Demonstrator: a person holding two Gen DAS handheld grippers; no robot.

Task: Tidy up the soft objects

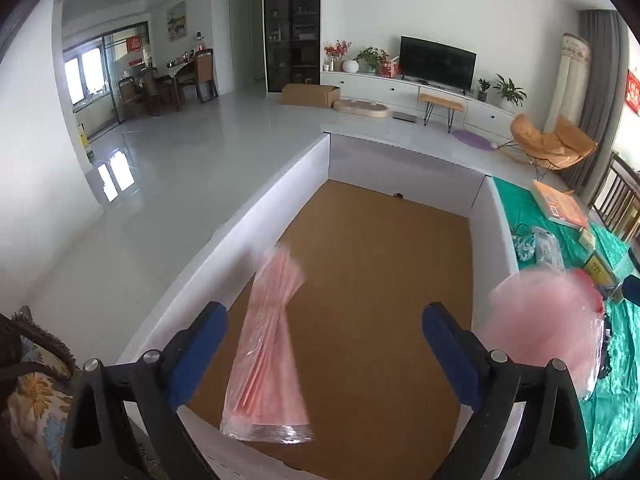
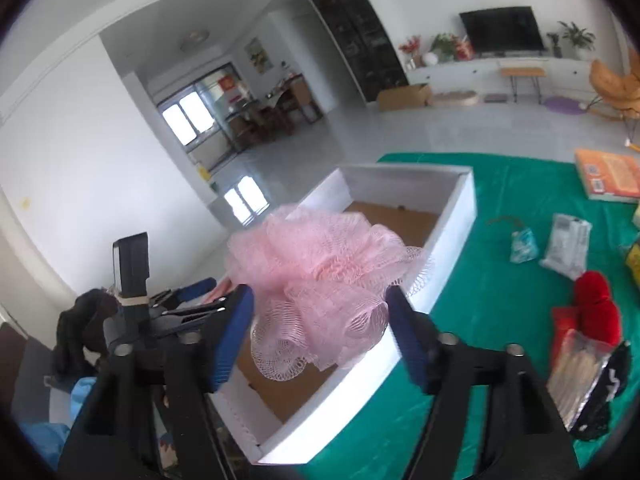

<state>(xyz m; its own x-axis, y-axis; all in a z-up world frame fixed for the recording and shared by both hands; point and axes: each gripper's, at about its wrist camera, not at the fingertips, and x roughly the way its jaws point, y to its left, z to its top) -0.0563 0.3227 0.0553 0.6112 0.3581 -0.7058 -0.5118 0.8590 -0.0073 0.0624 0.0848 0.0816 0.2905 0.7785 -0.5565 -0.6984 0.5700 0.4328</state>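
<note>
A white box (image 1: 280,196) with a brown cardboard floor lies below both grippers. In the left wrist view, a long pink packet in clear wrap (image 1: 268,344) hangs or lies over the box floor, its far end blurred. My left gripper (image 1: 324,328) is open around the packet, and neither pad touches it. In the right wrist view, a pink mesh bath puff (image 2: 320,264) floats over the box's near wall (image 2: 360,376). It sits between the spread fingers of my right gripper (image 2: 320,308), which is open. The puff (image 1: 548,320) also shows as a blur at the left view's right edge.
The box sits on a green cloth (image 2: 500,320). On the cloth to the right lie an orange book (image 2: 608,176), a teal pouch (image 2: 522,246), a silver packet (image 2: 568,246), a red plush item (image 2: 596,308) and a black item (image 2: 608,392). Patterned fabric (image 1: 36,392) lies left of the box.
</note>
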